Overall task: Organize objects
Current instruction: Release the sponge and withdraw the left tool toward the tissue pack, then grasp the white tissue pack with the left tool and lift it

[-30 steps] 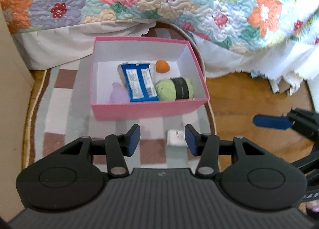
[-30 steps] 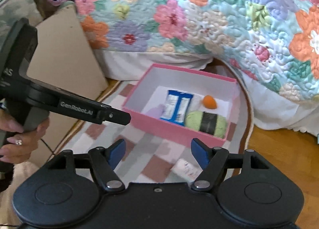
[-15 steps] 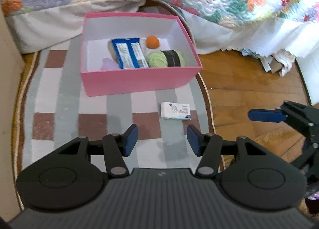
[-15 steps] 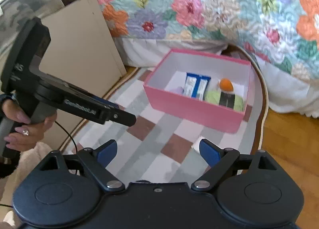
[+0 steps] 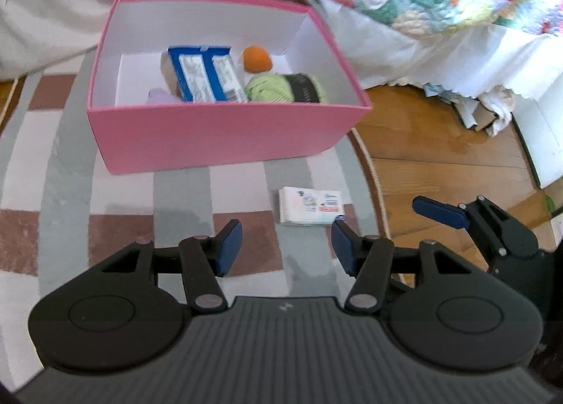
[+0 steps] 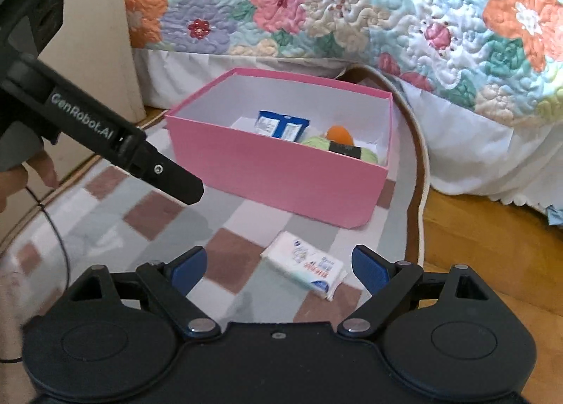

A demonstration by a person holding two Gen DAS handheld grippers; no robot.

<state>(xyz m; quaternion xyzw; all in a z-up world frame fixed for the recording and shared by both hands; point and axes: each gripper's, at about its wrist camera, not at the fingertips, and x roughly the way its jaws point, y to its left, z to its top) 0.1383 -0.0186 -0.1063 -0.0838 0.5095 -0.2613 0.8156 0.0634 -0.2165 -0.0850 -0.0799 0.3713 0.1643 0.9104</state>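
Both grippers lowered toward rug (image 6: 228, 260). Right gripper (image 6: 278, 265) jaws just widened, released, empty, tissue pack (image 6: 305, 265) between them untouched. Left gripper (image 5: 286, 245) jaws just opened partway, empty. Pack near box (image 6: 281, 172), outside. Pickup judged next.

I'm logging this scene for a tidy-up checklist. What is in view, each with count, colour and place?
box: 1, pink outside, white inside, on the rug
packet: 1, blue and white, in the box
ball: 1, orange, in the box
yarn: 1, green with a dark band, in the box
lilac thing: 1, in the box, mostly hidden
tissue pack: 1, white, on the rug before the box
rug: 1, checked grey, white, brown
quilt: 1, floral, behind the box
left tool: 1, black, blue pads, open, empty
right tool: 1, same, wide open, over the tissue pack
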